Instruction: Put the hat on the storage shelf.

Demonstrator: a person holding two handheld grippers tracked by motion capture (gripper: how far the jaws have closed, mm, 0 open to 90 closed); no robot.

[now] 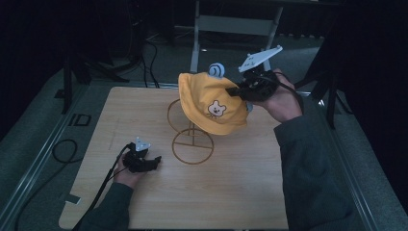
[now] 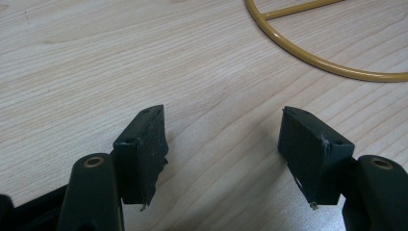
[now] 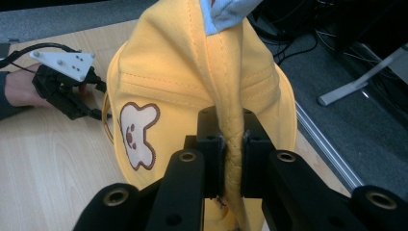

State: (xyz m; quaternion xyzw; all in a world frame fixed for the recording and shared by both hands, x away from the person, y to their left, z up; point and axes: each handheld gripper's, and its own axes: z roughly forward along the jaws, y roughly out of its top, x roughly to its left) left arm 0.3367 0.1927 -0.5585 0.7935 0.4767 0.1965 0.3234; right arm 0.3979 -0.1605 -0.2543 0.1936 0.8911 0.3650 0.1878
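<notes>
Yellow hat [image 1: 211, 103] up in the air at the desk's far right, draped partly over the top of a wire stand [image 1: 192, 139], bear patch facing near. Pinched by the right tool [image 1: 239, 91]: in the right gripper view, jaws pressed together on a fold of the hat's [image 3: 192, 96] fabric, cloth bunched into a ridge between the pads. A small pale-blue loop or ear [image 1: 216, 70] pokes up at the crown.

Left tool [image 1: 144, 162] low at near left of the desk [image 1: 240, 192], beside the stand's round base, jaws spread wide with nothing between them; bare wood under the pads [image 2: 144, 149] in the left gripper view, base ring [image 2: 317, 60] curving past at top right.

Handling, as a judgement: soft, light cotton, no stiffness to speak of, so sags and folds wherever unsupported. Not fragile, not slippery; the weave gives the pads good purchase. Best taken at a doubled fold or along the stitched brim seam, where the cloth is thickest and least likely to slide free. A single-layer pinch near the crown likely to let the brim flop and snag on the wire. The stand looks thin and light, liable to tip or shift if the hat drags on it; a steadying hold on the base ring with the free left tool may help.
</notes>
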